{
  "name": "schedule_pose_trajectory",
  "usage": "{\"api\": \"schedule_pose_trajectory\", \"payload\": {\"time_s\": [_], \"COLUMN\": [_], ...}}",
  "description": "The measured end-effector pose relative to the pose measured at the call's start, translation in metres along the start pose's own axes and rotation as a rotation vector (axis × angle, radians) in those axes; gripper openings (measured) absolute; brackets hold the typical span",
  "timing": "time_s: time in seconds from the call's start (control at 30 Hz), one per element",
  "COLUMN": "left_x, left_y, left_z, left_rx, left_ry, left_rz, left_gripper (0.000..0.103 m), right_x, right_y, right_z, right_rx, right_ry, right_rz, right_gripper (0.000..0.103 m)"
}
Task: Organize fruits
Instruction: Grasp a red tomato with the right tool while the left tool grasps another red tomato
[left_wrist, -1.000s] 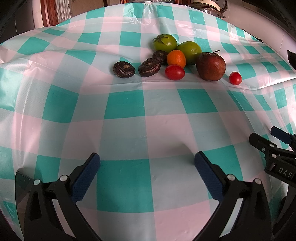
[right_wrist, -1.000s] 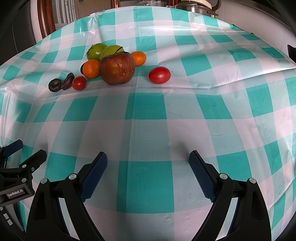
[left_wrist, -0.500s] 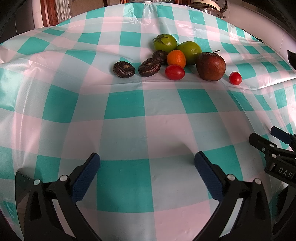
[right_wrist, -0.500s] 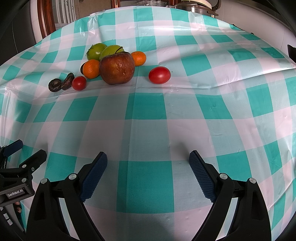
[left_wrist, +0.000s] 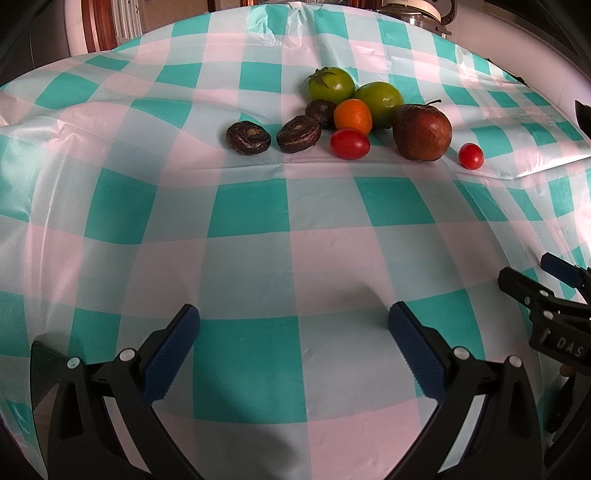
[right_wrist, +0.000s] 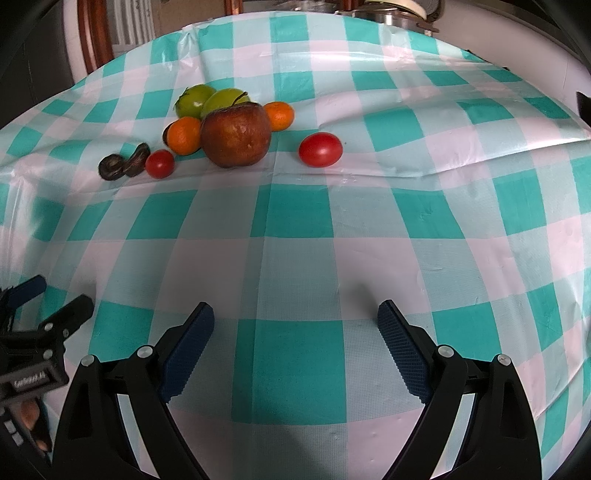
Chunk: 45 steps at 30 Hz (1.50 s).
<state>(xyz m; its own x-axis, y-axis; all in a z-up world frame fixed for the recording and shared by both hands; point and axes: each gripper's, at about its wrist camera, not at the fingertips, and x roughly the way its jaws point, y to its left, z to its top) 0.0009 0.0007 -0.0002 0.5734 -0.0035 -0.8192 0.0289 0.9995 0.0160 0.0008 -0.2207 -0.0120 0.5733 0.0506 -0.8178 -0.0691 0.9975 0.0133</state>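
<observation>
Glossy plastic sheeting, the checked cloth (left_wrist: 251, 218) on the worktop, creased and shining where light hits the folds. The apple (left_wrist: 422, 133) looks dull, wrinkled and blotchy; beside it 2 green tomatoes (left_wrist: 380, 99) gleam smooth, and the red tomato (right_wrist: 320, 149) is slick and bright. The orange (left_wrist: 352, 116) shows a finely dimpled, matt peel. 3 dark fruits (left_wrist: 248, 137) look rough, shrivelled and leathery. On the left gripper (left_wrist: 293, 347), matt black plastic arms with ribbed blue rubbery pads (left_wrist: 171, 354); the right gripper (right_wrist: 295, 343) has the same finish.
</observation>
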Motion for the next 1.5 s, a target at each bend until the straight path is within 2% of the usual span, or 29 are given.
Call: {"api": "schedule_pose_trajectory", "payload": {"time_s": [0.13, 0.23, 0.33, 0.4, 0.5, 0.73, 0.8, 0.87, 0.97, 1.07, 1.17, 1.23, 1.33, 1.5], "left_x": [0.002, 0.006, 0.011, 0.016, 0.02, 0.027, 0.031, 0.035, 0.04, 0.047, 0.058, 0.067, 0.077, 0.064], "left_y": [0.005, 0.011, 0.02, 0.021, 0.024, 0.016, 0.014, 0.009, -0.005, -0.023, -0.038, -0.043, -0.047, -0.043], "left_z": [0.009, 0.015, 0.024, 0.031, 0.039, 0.052, 0.058, 0.065, 0.074, 0.084, 0.099, 0.112, 0.125, 0.113], "left_rx": [0.036, 0.02, -0.008, -0.011, -0.018, -0.005, -0.007, -0.009, 0.006, 0.032, 0.052, 0.045, 0.042, 0.043], "left_ry": [0.026, 0.033, 0.024, 0.022, 0.015, -0.01, -0.015, -0.016, -0.022, -0.027, -0.039, -0.042, -0.052, -0.07], "left_rz": [-0.03, -0.023, -0.053, -0.066, -0.088, -0.115, -0.114, -0.11, -0.118, -0.115, -0.089, -0.081, -0.052, -0.095], "left_gripper": [0.102, 0.102, 0.102, 0.102, 0.101, 0.091, 0.084, 0.081, 0.071, 0.066, 0.054, 0.051, 0.037, 0.035], "right_x": [0.001, 0.008, 0.02, 0.031, 0.05, 0.076, 0.076, 0.073, 0.063, 0.05, 0.039, 0.033, 0.031, 0.028], "right_y": [-0.012, -0.026, -0.035, -0.036, -0.034, -0.028, -0.026, -0.026, -0.032, -0.042, -0.05, -0.054, -0.056, -0.063], "right_z": [0.013, 0.029, 0.055, 0.073, 0.096, 0.13, 0.132, 0.131, 0.127, 0.12, 0.112, 0.106, 0.106, 0.098], "right_rx": [0.02, 0.059, 0.07, 0.049, -0.01, -0.115, -0.131, -0.134, -0.105, -0.051, -0.008, 0.015, 0.036, 0.065], "right_ry": [0.0, -0.016, -0.032, -0.033, -0.015, -0.007, -0.015, -0.032, -0.068, -0.103, -0.132, -0.144, -0.153, -0.159], "right_rz": [0.004, 0.045, 0.049, 0.065, 0.032, 0.079, 0.092, 0.099, 0.131, 0.146, 0.161, 0.167, 0.174, 0.189], "right_gripper": [0.087, 0.087, 0.087, 0.082, 0.071, 0.065, 0.052, 0.04, 0.04, 0.04, 0.04, 0.04, 0.04, 0.04]}}
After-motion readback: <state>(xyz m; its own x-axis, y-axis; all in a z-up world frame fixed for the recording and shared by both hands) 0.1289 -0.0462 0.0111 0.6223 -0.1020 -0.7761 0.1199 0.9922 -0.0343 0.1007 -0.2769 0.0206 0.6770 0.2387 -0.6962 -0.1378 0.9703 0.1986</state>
